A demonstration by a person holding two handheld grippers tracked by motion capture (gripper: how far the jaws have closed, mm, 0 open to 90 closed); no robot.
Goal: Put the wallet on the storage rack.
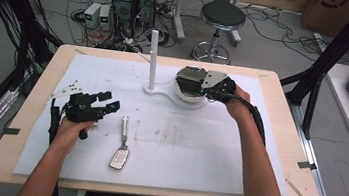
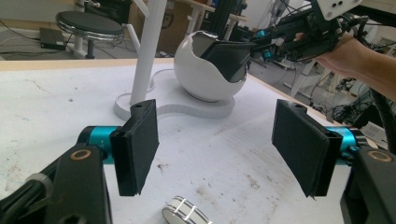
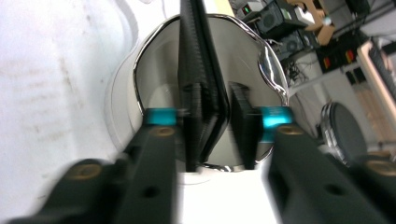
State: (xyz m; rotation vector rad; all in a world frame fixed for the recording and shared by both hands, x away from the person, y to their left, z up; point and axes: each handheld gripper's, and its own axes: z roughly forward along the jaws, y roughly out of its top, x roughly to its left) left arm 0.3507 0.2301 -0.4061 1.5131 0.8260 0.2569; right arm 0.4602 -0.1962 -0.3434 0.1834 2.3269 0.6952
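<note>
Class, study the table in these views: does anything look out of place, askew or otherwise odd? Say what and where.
A flat black wallet-like object stands tilted in the white bowl of the stand, sticking out over its rim, with the right tool at it. The car key lies loose on the stained white mat, though the stand's post holds nothing.

Black hand-held gripper [image 2: 219, 140] with flat pads, teal collars, seemingly brass screws, bare forearms.

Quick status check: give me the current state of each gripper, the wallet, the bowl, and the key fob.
Left gripper: open, holding nothing.
Right gripper: shut on black flat wallet.
Black flat wallet: on edge, lower end inside bowl.
White round bowl with shiny lining: upright on white stand base.
Silver key fob with metal key: lying flat on white mat, untouched.
</note>
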